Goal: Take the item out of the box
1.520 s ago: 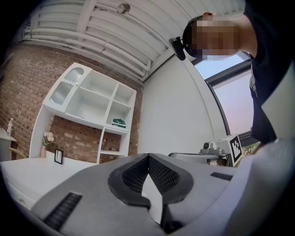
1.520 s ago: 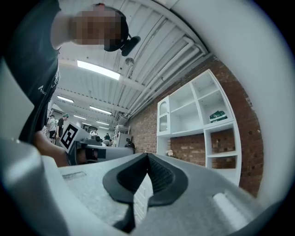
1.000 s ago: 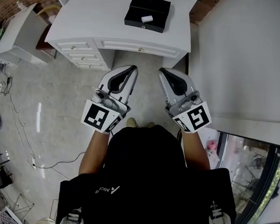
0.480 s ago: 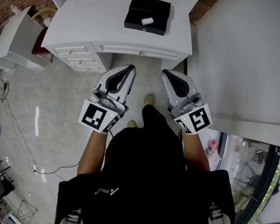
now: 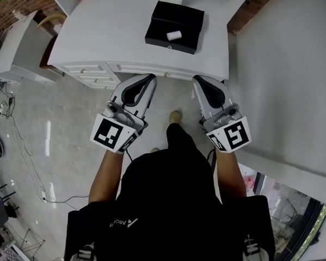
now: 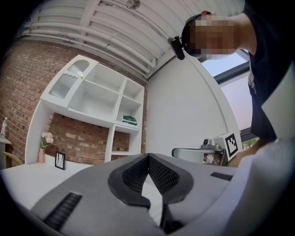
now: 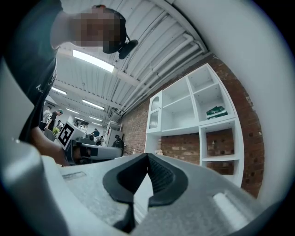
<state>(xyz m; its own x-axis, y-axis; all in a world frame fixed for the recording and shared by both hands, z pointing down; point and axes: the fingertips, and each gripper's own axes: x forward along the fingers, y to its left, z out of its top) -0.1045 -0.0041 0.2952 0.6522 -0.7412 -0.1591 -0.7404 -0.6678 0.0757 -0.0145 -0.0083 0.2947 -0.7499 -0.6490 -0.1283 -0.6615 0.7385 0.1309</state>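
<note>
A black open box [image 5: 175, 27] lies on the white desk [image 5: 109, 37] at the top of the head view. A small white cylinder [image 5: 173, 35] rests inside it. My left gripper [image 5: 149, 78] and right gripper [image 5: 197, 79] are held side by side at the desk's near edge, short of the box. Both point towards the desk. In the left gripper view the left gripper [image 6: 148, 156] has its pads touching and nothing between them. The right gripper [image 7: 147, 156] looks the same in its own view: shut and empty.
The desk front has drawers [image 5: 86, 71]. A white side table [image 5: 17, 47] stands to the left, with cables [image 5: 22, 145] on the floor beside it. A white wall panel [image 5: 280, 83] runs along the right. White shelving [image 6: 92, 110] on a brick wall stands behind the desk.
The person has stepped towards the desk, so the desk and box sit nearer and the gripper tips now reach its edge. Both grippers stay shut.
</note>
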